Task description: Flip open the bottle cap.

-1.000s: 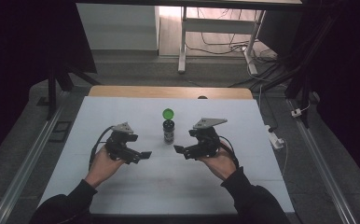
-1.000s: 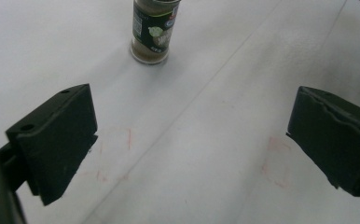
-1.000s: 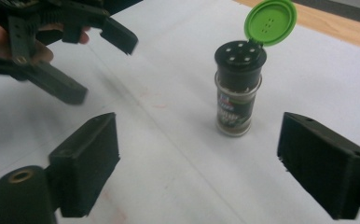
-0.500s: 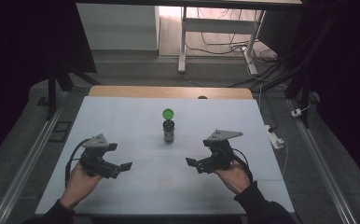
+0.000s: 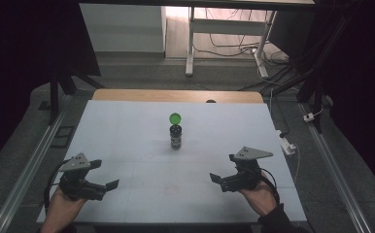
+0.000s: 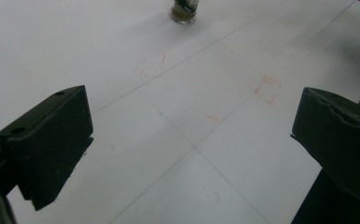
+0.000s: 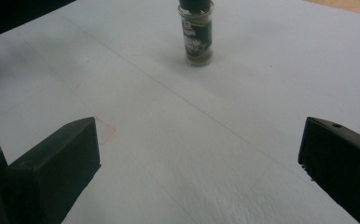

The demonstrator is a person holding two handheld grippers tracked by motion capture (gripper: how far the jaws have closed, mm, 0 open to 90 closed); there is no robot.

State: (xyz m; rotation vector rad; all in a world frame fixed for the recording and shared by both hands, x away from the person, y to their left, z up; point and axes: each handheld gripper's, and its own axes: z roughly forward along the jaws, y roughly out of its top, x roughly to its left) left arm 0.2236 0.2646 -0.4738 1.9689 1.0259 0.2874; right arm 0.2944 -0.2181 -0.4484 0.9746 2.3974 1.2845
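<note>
The left gripper (image 5: 109,185) sits low at the near left corner of the table (image 5: 127,136), held in the person's left hand (image 5: 61,208), and its two black jaws stand wide apart with nothing between them; in the left gripper view only bare white tabletop with faint reddish marks lies in the gap. The right gripper (image 5: 215,178) sits near the front right of the table in the person's right hand (image 5: 261,196), its jaws likewise spread wide and empty, with a grey three-cornered plate (image 5: 251,153) on top and a cable trailing back over the wrist. The two grippers are well apart, one on each side, both pointing inward toward the middle. Between and beyond them, near the centre of the table, a small spice jar (image 5: 176,137) stands upright and alone, its green lid (image 5: 175,118) flipped up above its dark neck, well clear of both grippers. Past the table's far wooden edge are a grey floor, table legs and loose cables
</note>
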